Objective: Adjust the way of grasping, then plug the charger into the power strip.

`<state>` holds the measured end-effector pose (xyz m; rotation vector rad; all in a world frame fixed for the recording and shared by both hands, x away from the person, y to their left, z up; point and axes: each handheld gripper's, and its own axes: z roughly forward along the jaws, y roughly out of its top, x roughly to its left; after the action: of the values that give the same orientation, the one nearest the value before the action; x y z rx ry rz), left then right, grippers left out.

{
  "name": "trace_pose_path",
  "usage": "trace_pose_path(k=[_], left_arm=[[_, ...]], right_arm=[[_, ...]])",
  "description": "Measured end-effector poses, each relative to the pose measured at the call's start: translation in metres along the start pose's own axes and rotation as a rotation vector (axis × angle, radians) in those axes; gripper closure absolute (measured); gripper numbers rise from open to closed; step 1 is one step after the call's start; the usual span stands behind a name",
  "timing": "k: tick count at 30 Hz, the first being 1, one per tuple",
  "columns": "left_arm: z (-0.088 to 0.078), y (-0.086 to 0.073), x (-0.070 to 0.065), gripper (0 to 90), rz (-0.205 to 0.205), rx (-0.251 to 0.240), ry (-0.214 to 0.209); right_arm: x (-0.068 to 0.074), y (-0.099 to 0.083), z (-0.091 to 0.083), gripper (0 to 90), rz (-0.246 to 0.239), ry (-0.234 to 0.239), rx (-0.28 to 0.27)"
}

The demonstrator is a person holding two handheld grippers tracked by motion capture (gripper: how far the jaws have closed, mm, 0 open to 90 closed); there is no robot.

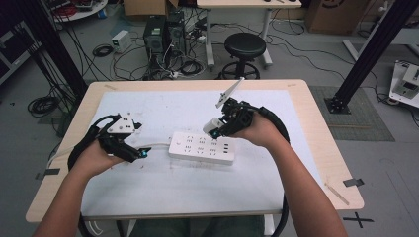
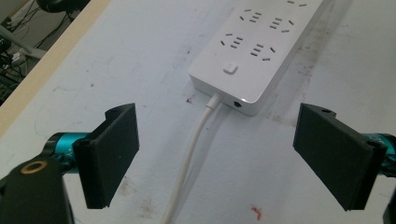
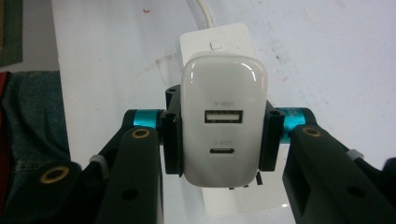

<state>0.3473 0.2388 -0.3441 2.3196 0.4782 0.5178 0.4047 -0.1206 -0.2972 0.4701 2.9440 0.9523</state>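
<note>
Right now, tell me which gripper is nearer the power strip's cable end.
Left. The left gripper sits open just off that end of the power strip, astride its cable. The right gripper holds a white charger above the strip's middle.

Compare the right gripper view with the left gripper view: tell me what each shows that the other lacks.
Right gripper view alone: a white USB charger clamped between the right gripper jaws, with its USB-A and USB-C ports facing the camera. Left gripper view alone: the left gripper with jaws wide open and nothing between them, and the strip's socket holes. Both share: the white power strip, its button end, its white cable and the white table cover.
</note>
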Motion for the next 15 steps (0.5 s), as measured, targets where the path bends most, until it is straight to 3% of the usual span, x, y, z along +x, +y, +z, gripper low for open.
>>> trace_pose_path(k=[9, 15], left_arm=[[0.0, -0.002, 0.003, 14.4, -0.007, 0.003, 0.0], [-0.003, -0.003, 0.009, 14.4, -0.021, 0.028, 0.01]], right_arm=[[-0.006, 0.0, 0.0, 63.4, -0.02, -0.003, 0.027], [-0.013, 0.007, 0.004, 63.4, -0.047, -0.02, 0.097]])
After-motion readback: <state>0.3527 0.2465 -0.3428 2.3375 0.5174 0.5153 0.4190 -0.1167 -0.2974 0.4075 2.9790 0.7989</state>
